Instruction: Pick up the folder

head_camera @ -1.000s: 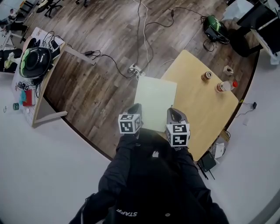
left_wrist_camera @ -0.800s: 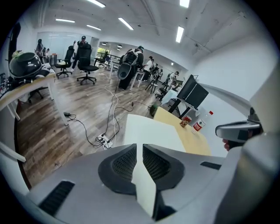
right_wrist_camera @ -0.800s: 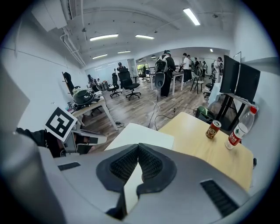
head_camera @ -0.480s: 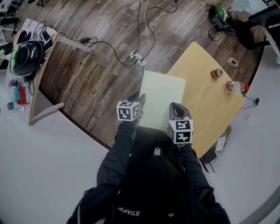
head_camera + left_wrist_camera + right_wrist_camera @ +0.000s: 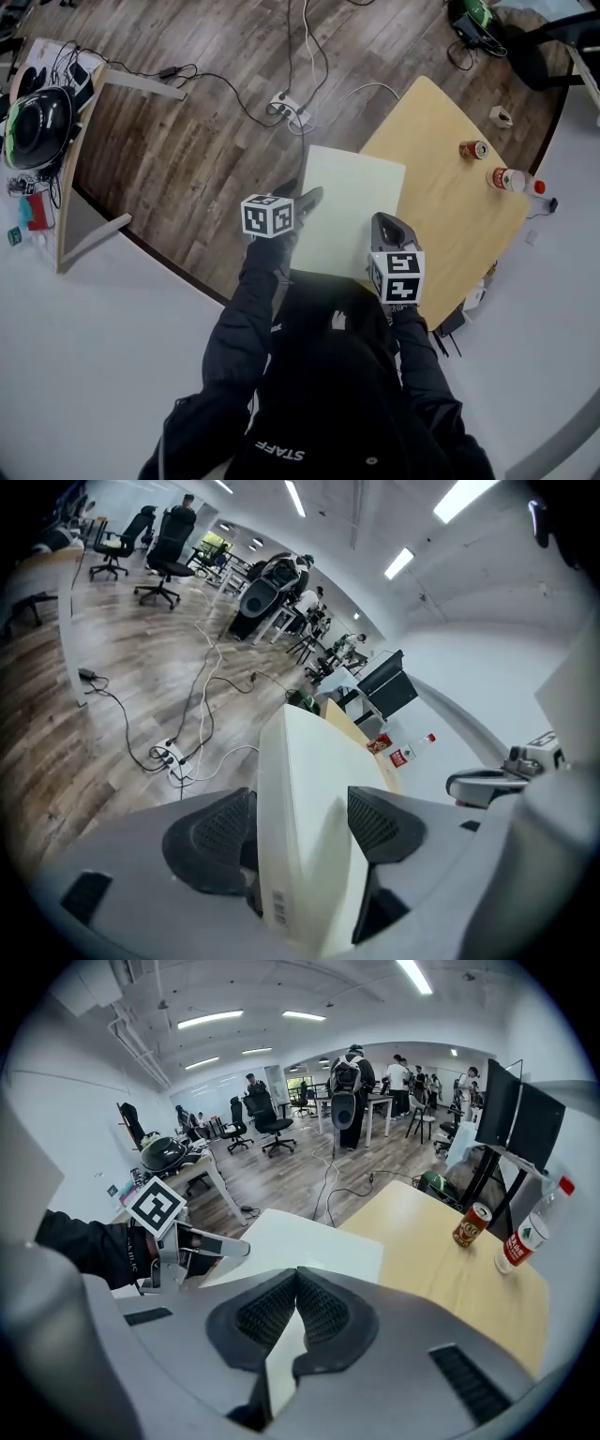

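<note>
Folder: pale, flat, overlaps left edge of table, rest over floor; contact with table unclear. Left gripper: jaws opening, folder's left edge between pads, not squeezed. Right gripper: jaws pinched on folder's near-right edge. Containers: one can, one red-capped bottle, upright, far right on table; contents unreadable. Table light wood; floor dark planks; one power strip, cables.

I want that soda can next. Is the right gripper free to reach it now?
Probably not yet: the right gripper is shut on the folder. Otherwise the tabletop toward the can looks bare.
</note>
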A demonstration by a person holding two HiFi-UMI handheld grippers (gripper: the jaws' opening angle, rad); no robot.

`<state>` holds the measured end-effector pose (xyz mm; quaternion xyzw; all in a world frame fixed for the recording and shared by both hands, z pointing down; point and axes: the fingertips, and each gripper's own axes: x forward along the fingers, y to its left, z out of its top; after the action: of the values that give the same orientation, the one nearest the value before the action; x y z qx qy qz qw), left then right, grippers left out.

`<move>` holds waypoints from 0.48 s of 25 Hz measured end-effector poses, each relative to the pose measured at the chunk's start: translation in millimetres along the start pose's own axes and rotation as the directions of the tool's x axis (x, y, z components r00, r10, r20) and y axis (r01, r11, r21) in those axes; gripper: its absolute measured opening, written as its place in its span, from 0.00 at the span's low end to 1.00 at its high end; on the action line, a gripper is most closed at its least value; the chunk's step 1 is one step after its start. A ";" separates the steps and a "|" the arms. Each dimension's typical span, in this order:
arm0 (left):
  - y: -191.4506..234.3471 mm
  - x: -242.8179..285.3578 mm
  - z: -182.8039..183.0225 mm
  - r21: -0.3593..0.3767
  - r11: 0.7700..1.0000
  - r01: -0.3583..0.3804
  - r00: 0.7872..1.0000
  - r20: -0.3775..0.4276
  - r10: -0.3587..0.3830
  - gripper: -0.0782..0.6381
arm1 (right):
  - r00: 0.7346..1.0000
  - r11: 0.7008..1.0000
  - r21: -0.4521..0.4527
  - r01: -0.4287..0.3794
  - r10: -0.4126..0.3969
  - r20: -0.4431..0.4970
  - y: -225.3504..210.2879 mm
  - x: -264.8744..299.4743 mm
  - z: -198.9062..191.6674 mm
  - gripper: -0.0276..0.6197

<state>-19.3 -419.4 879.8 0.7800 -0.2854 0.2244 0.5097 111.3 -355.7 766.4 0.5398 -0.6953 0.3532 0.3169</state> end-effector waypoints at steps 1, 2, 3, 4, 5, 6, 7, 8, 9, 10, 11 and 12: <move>-0.1 3.4 0.1 -0.009 0.999 0.031 0.999 -0.010 -0.031 0.56 | 1.000 1.000 0.003 0.004 -0.004 -0.001 -1.5 1.9 0.4 0.08; -0.3 6.1 0.3 -0.020 0.998 0.063 0.998 -0.019 -0.063 0.58 | 1.000 1.000 0.005 0.008 -0.008 -0.001 -2.6 3.8 1.0 0.08; -0.1 8.3 0.8 -0.033 0.995 0.093 0.995 -0.027 -0.094 0.59 | 1.000 1.000 0.007 0.011 -0.011 -0.002 -3.0 5.7 1.9 0.08; 0.7 10.1 1.3 -0.045 0.992 0.118 0.992 -0.038 -0.120 0.61 | 1.000 1.000 0.010 0.014 -0.014 -0.004 -3.1 7.7 2.7 0.08; 2.2 12.1 1.1 -0.056 0.989 0.138 0.989 -0.051 -0.141 0.63 | 1.000 1.000 0.014 0.016 -0.016 -0.007 -3.3 9.6 3.0 0.08; 3.8 14.7 0.0 -0.066 0.986 0.156 0.985 -0.068 -0.160 0.65 | 1.000 1.000 0.018 0.018 -0.018 -0.011 -3.8 11.5 2.7 0.08; 4.8 17.9 -1.8 -0.077 0.981 0.175 0.980 -0.084 -0.182 0.67 | 1.000 1.000 0.021 0.020 -0.020 -0.015 -4.6 13.2 1.6 0.08; 4.8 21.1 -4.1 -0.090 0.976 0.199 0.973 -0.098 -0.208 0.68 | 1.000 0.999 0.023 0.022 -0.021 -0.020 -5.4 14.5 0.2 0.08; 3.5 23.7 -6.1 -0.101 0.969 0.227 0.965 -0.109 -0.238 0.69 | 0.999 0.999 0.026 0.023 -0.022 -0.024 -5.7 15.6 -1.3 0.08; 1.3 25.7 -7.3 -0.108 0.960 0.257 0.956 -0.117 -0.269 0.69 | 0.999 0.999 0.029 0.023 -0.023 -0.028 -5.6 16.7 -2.5 0.08; -0.9 27.5 -7.3 -0.111 0.952 0.285 0.947 -0.121 -0.298 0.70 | 0.999 0.999 0.032 0.024 -0.023 -0.031 -5.4 18.0 -3.5 0.08; -3.0 29.7 -6.2 -0.114 0.944 0.309 0.939 -0.122 -0.322 0.70 | 0.999 0.999 0.036 0.024 -0.023 -0.034 -5.5 19.4 -4.6 0.08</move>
<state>4.2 -419.2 899.2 0.7734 -0.1307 0.1797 0.5936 112.7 -363.0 785.7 0.5476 -0.6768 0.3712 0.3230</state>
